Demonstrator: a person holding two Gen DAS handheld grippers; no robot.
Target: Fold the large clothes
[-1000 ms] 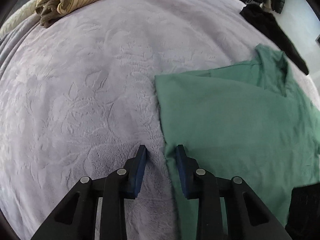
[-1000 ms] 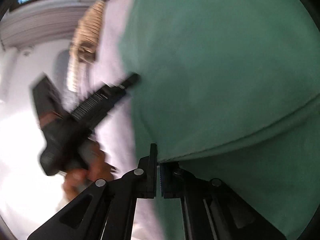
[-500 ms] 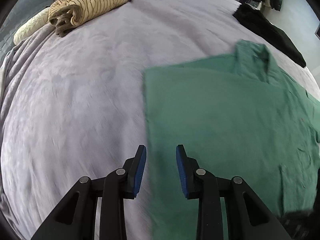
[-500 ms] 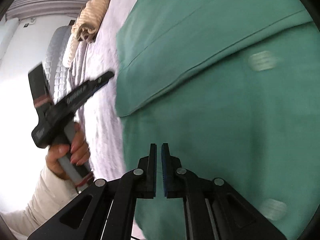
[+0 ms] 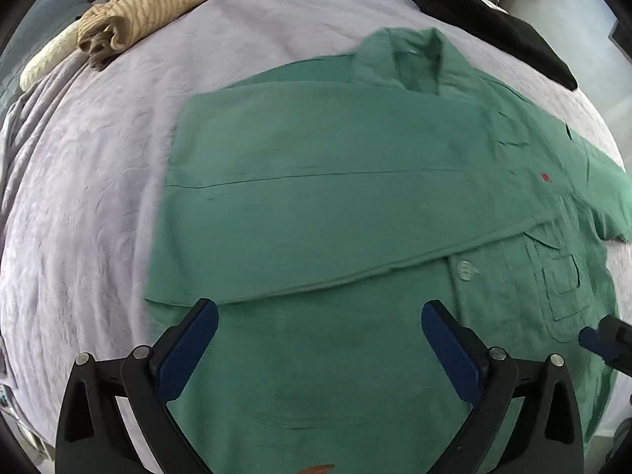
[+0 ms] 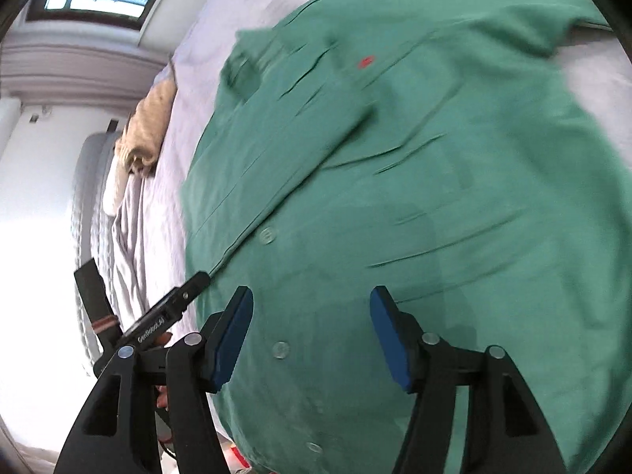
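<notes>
1. Green shirt [image 5: 316, 205] lies spread on the bed [image 5: 87, 197], which is covered with a pale lilac textured cover; the collar points toward the far side and one side panel is folded over the front.
2. Markings on the shirt: a small red mark [image 5: 546, 176] on the chest, too small to read. Pale buttons [image 6: 280, 349] run down the front, and a patch pocket [image 5: 561, 276] shows on the unfolded side.
3. Writing: the left hand-held gripper's body, seen from the right wrist view, carries white lettering along its side; it is blurred and only partly legible, so no wording is recorded.
4. Left hand-held gripper [image 5: 320, 339]: jaws opening and standing wide apart, blue pads [image 5: 189, 351] clear of the cloth, nothing between them. It points steeply down over the near part of the shirt.
5. Right hand-held gripper [image 6: 312, 335]: jaws opening, pads apart, nothing clamped. It is angled down over the button line of the shirt.
6. A person's fingers [image 6: 161, 339] are partly visible around the left gripper's handle in the right wrist view.
7. Other items on the bed: a striped tan garment [image 5: 138, 27] bundled at the far left corner, and a black garment [image 5: 493, 27] at the far right, both well apart from the shirt.
</notes>
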